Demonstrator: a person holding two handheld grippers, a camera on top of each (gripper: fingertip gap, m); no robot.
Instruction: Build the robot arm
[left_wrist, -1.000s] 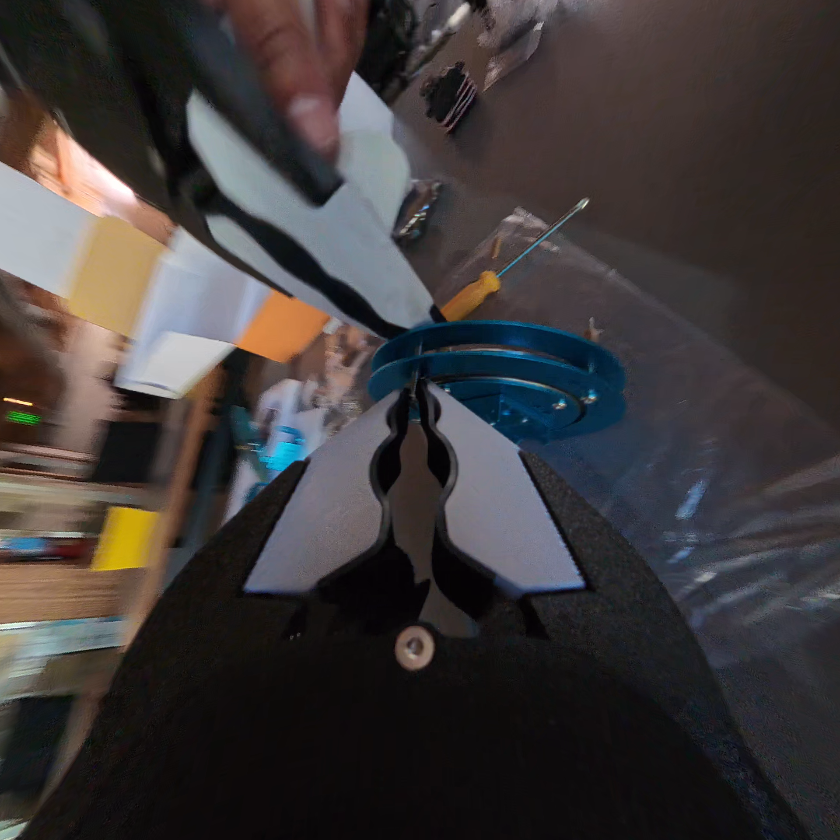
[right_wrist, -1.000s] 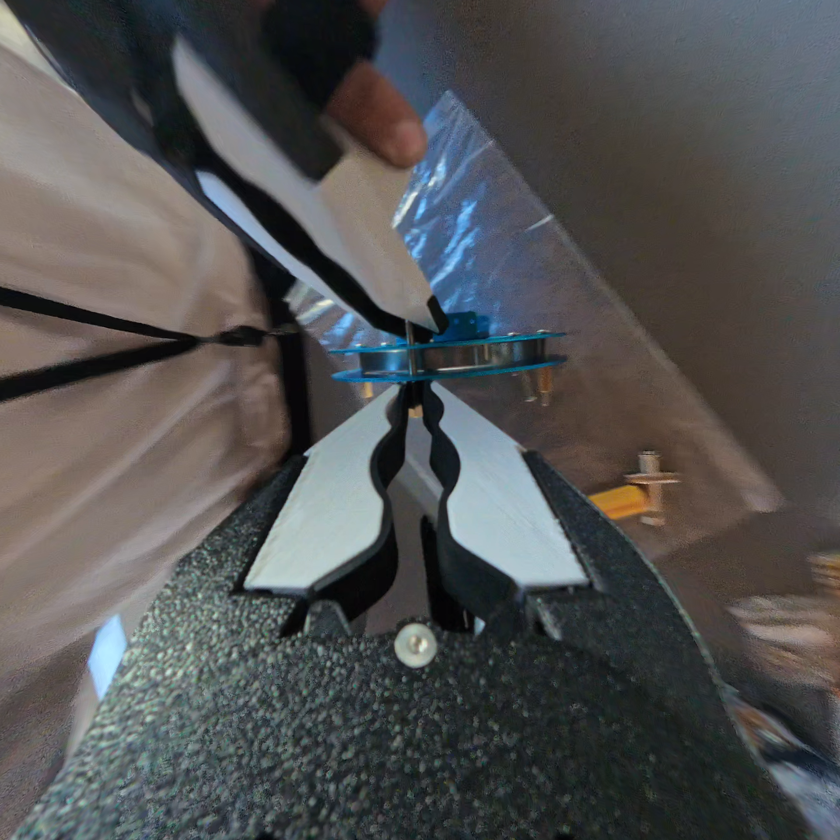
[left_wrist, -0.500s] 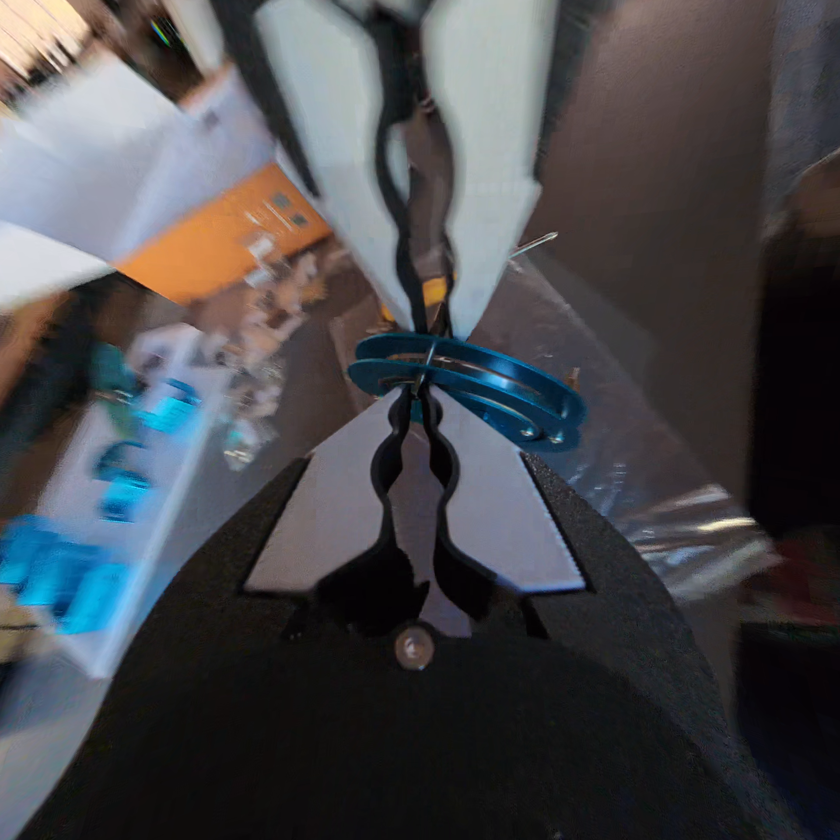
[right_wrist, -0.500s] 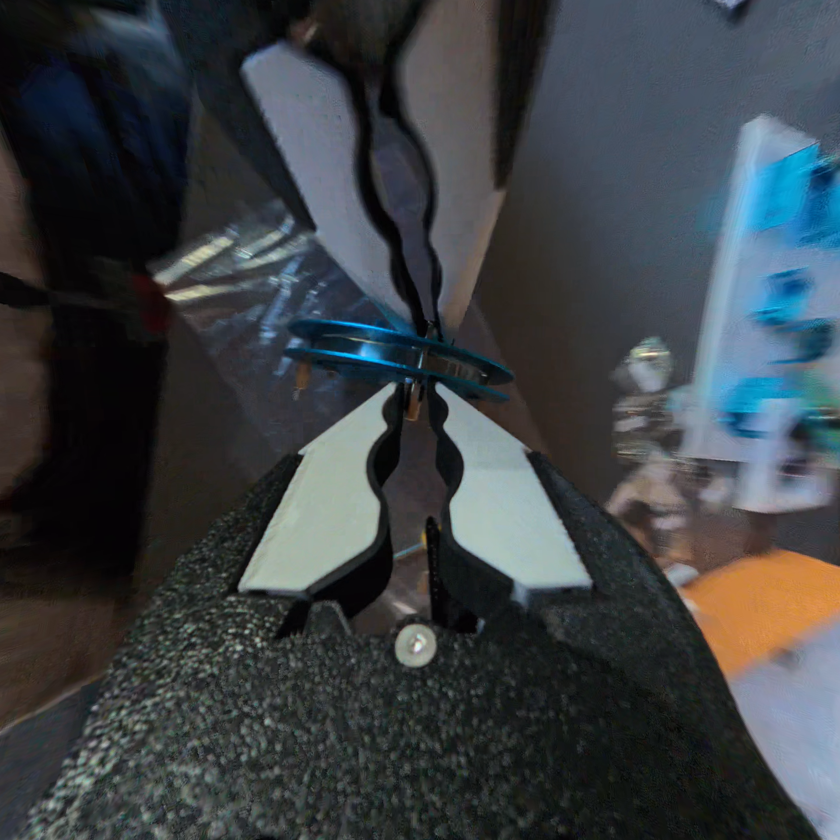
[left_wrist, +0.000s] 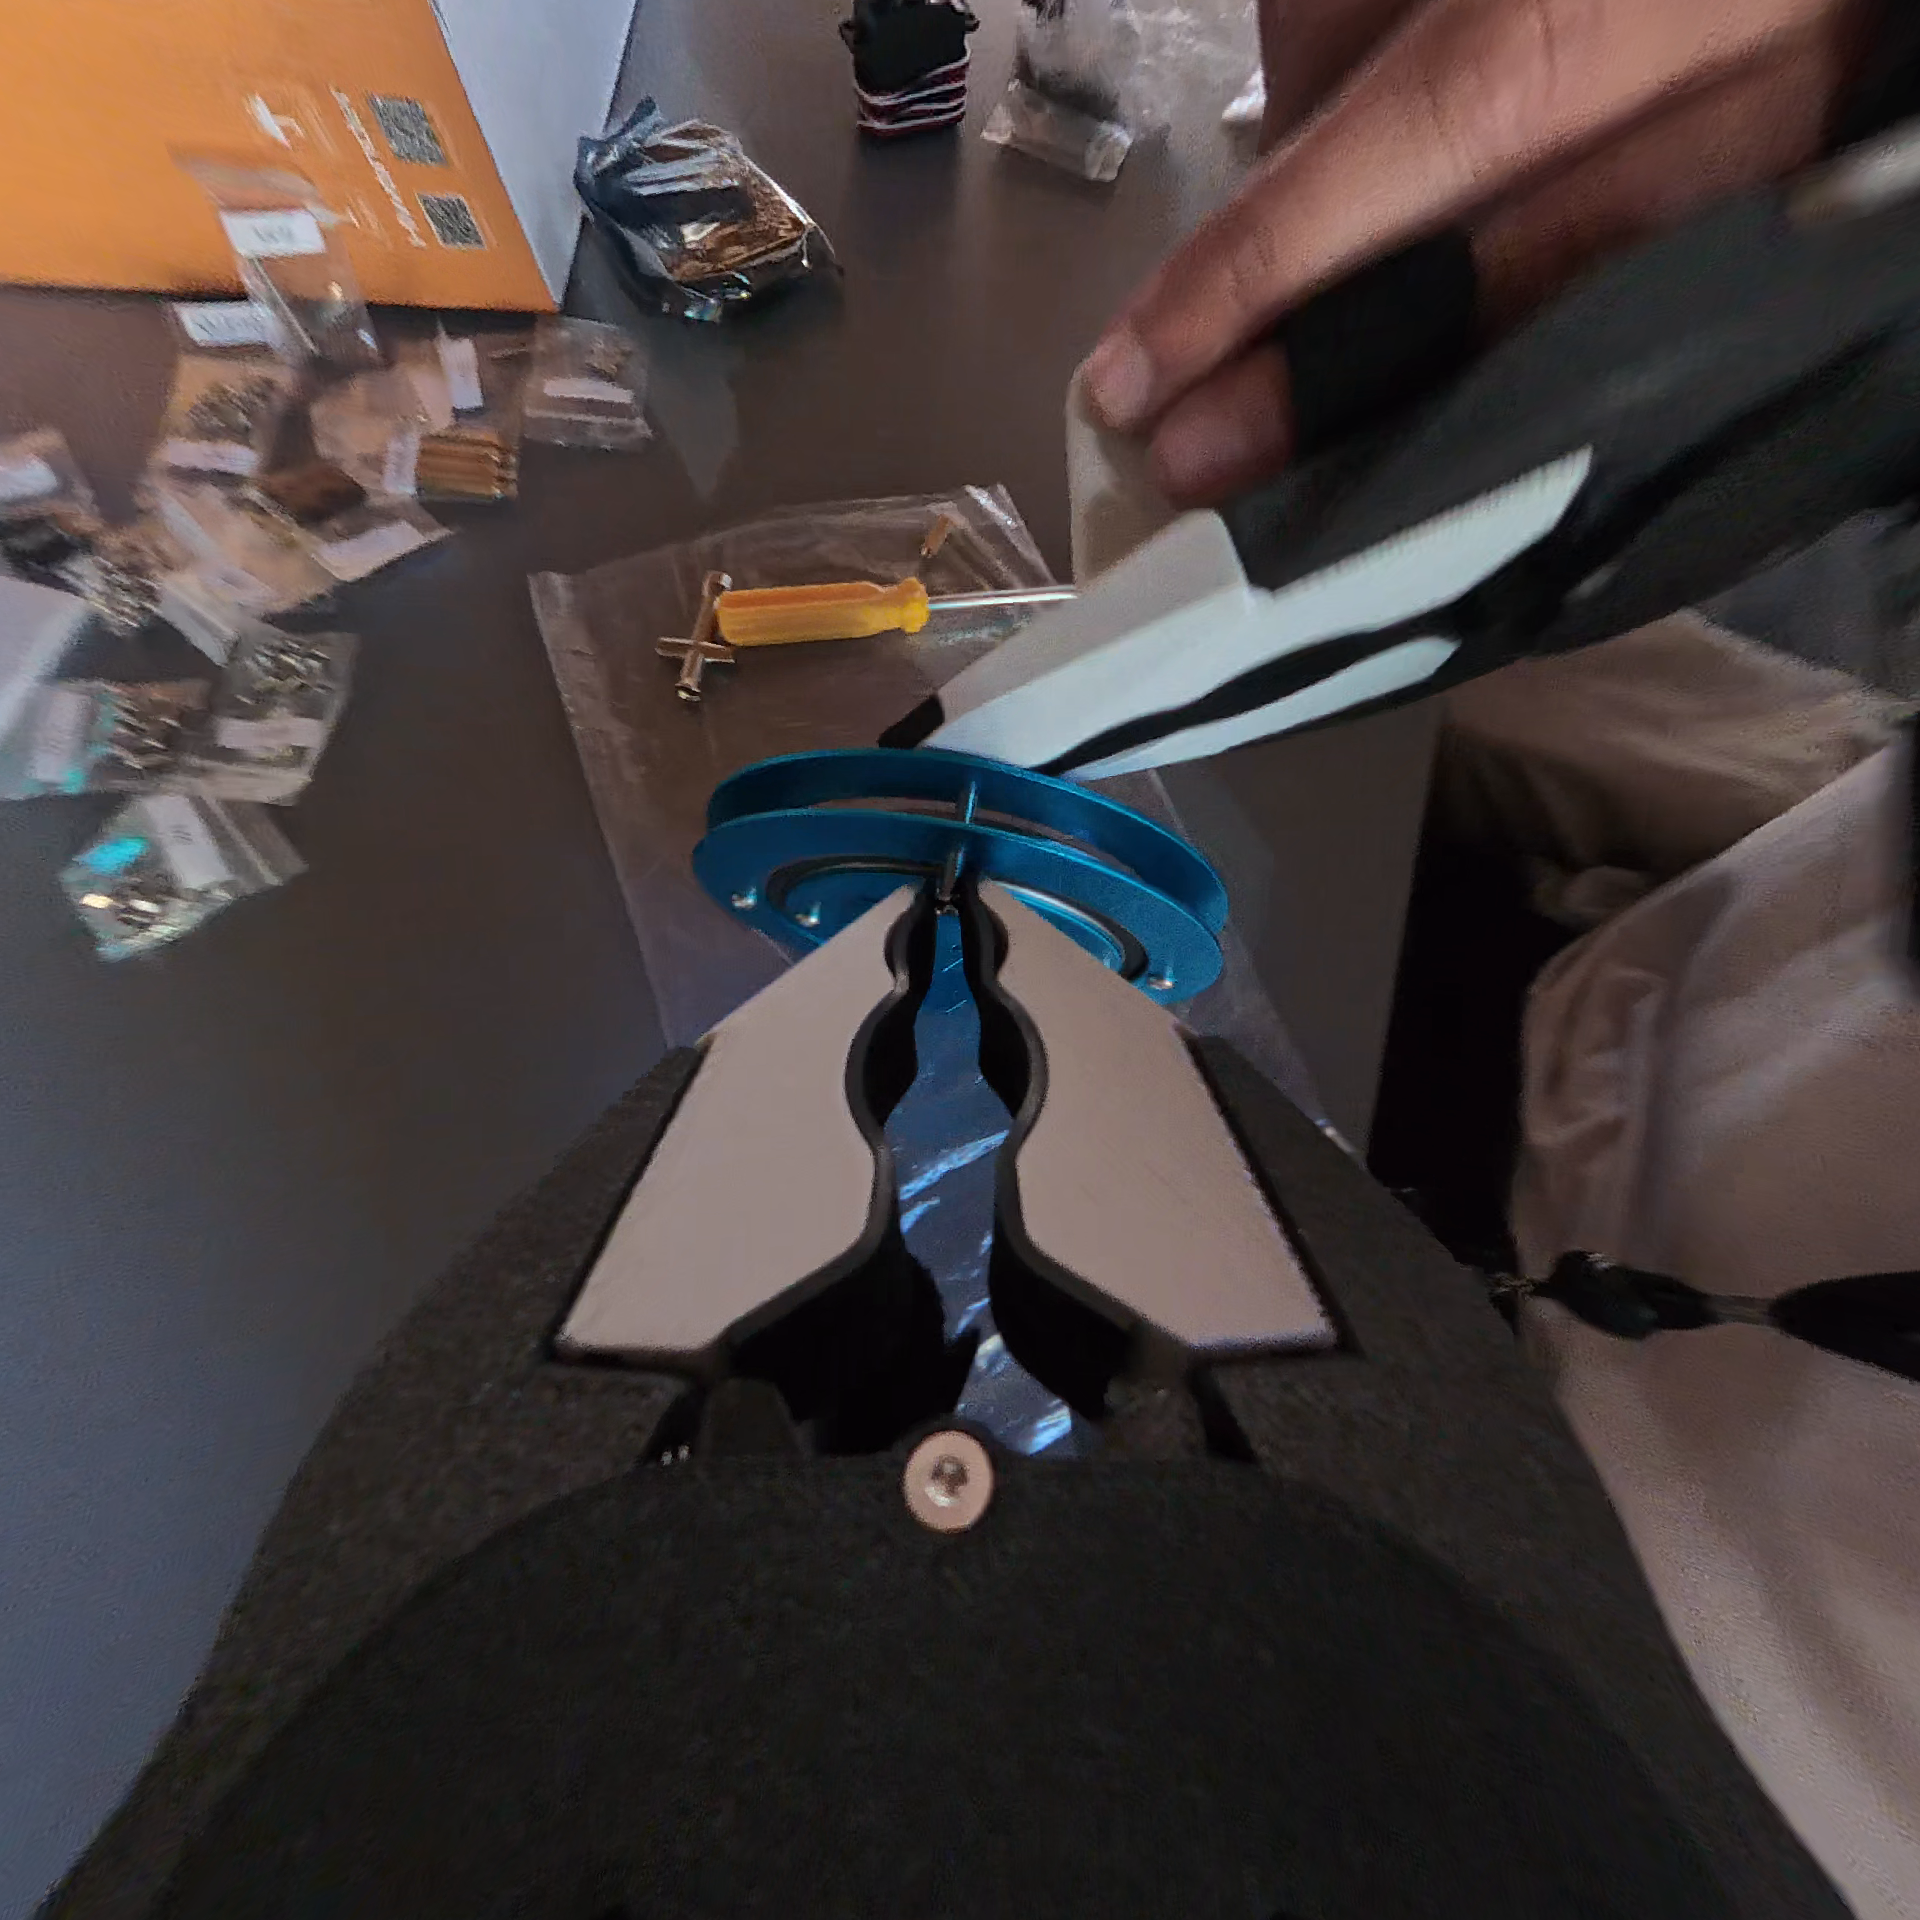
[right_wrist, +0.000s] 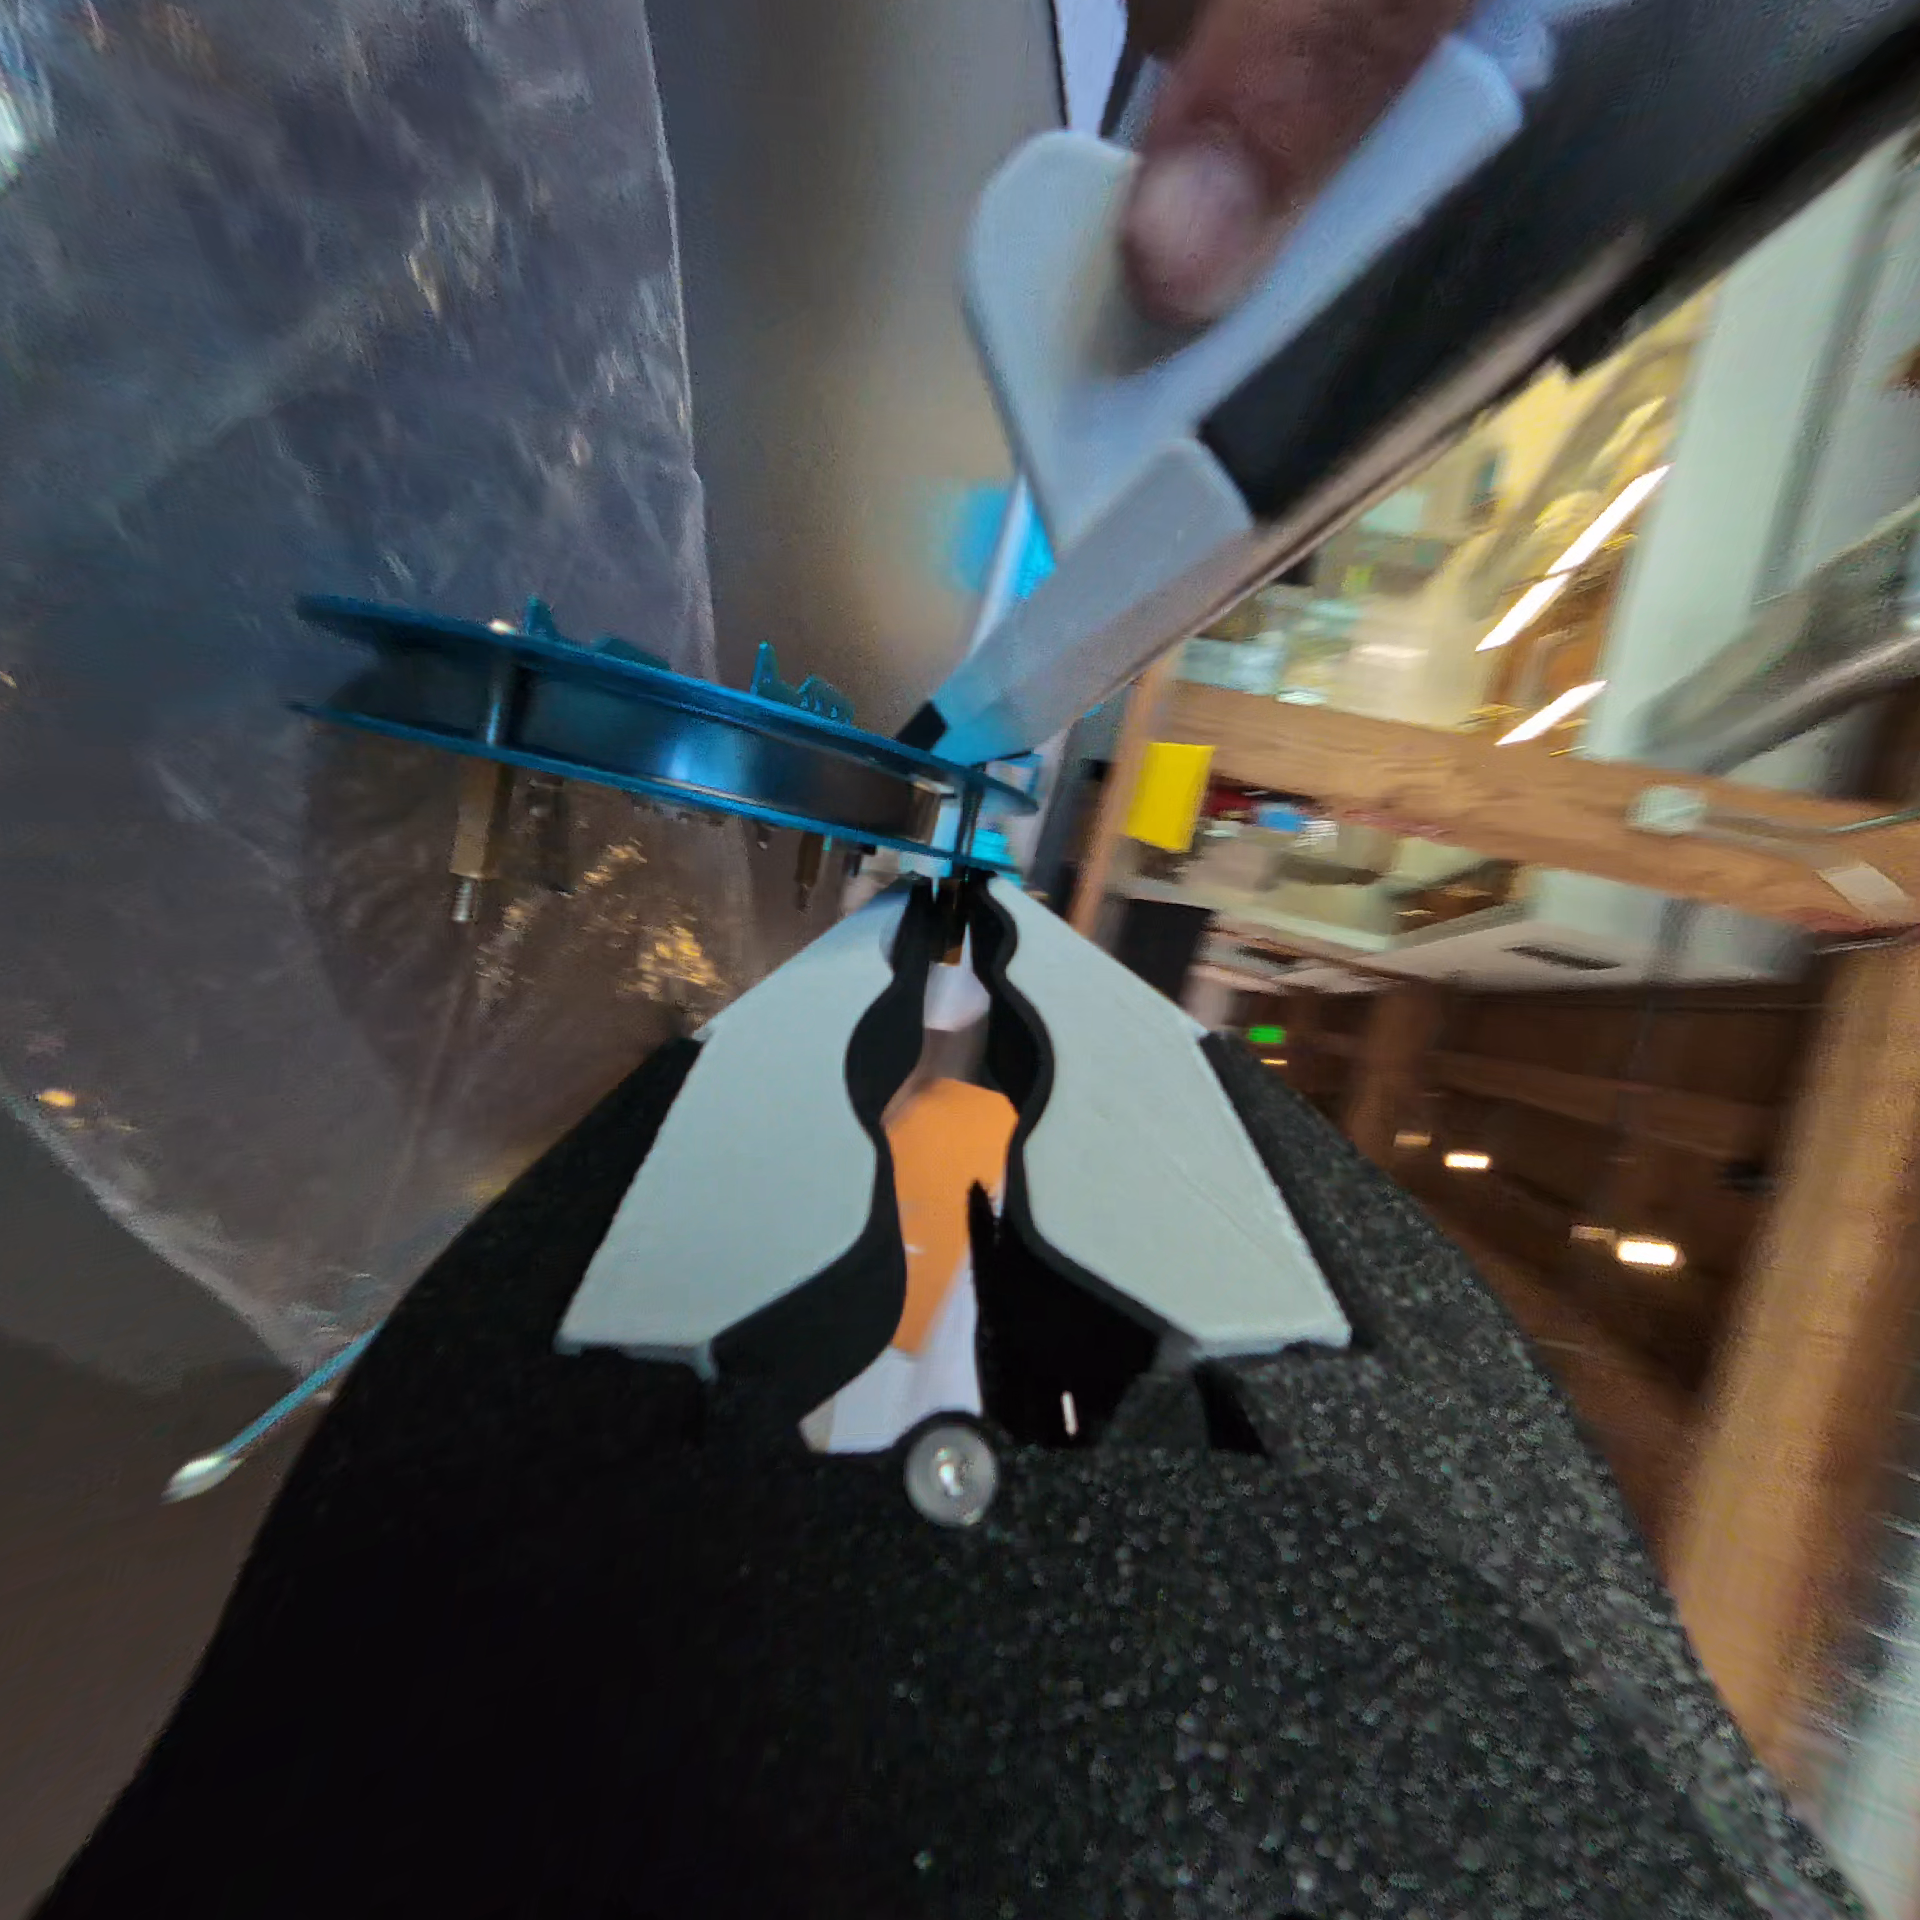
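Swung round since the earlier frame, with the dark table (left_wrist: 312, 1091) and its orange box (left_wrist: 208, 145) back behind the left tongs (left_wrist: 948, 902). Both tongs nipped narrow on small pins at opposite rim edges of the blue double-ring assembly (left_wrist: 961, 862), held tilted above the clear plastic bag (left_wrist: 644, 665); right tongs (right_wrist: 948, 902) closed likewise. Yellow-handled screwdriver (left_wrist: 821, 611) lying on the bag, small parts bags (left_wrist: 187, 665) well apart at left.
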